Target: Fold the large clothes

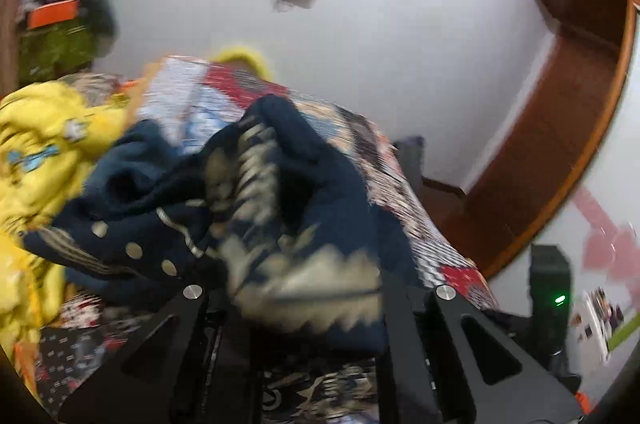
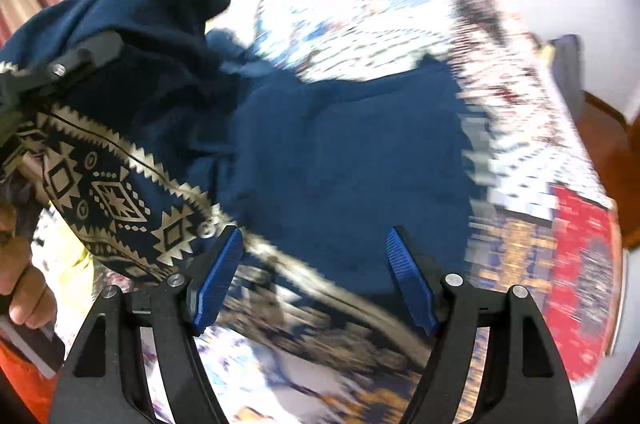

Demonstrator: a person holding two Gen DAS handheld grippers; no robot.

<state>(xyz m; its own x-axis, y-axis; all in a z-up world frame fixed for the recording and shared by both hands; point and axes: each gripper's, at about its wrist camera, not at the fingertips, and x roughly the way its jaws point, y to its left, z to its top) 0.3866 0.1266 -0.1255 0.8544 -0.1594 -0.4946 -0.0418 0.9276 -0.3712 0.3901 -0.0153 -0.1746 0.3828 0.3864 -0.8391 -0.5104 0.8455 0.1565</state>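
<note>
1. Left gripper (image 1: pixel 304 288) is clamped on the navy sweater (image 1: pixel 240 192), whose cream-patterned hem bunches over its fingers.
2. Yellow garment (image 1: pixel 36 144) lies at 9 o'clock of the sweater on the patchwork quilt (image 1: pixel 400 184).
3. Right gripper (image 2: pixel 314 276) stands apart, blue pads (image 2: pixel 408 280) empty, sweater spread at 12 o'clock over the quilt.

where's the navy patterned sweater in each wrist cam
Left wrist view: the navy patterned sweater fills centre and lower left, bunched up, draping over the left tool.
Right wrist view: it spans left and centre, just ahead of the open right tool.
Shared landmark: the patchwork bedspread beneath it.
</note>
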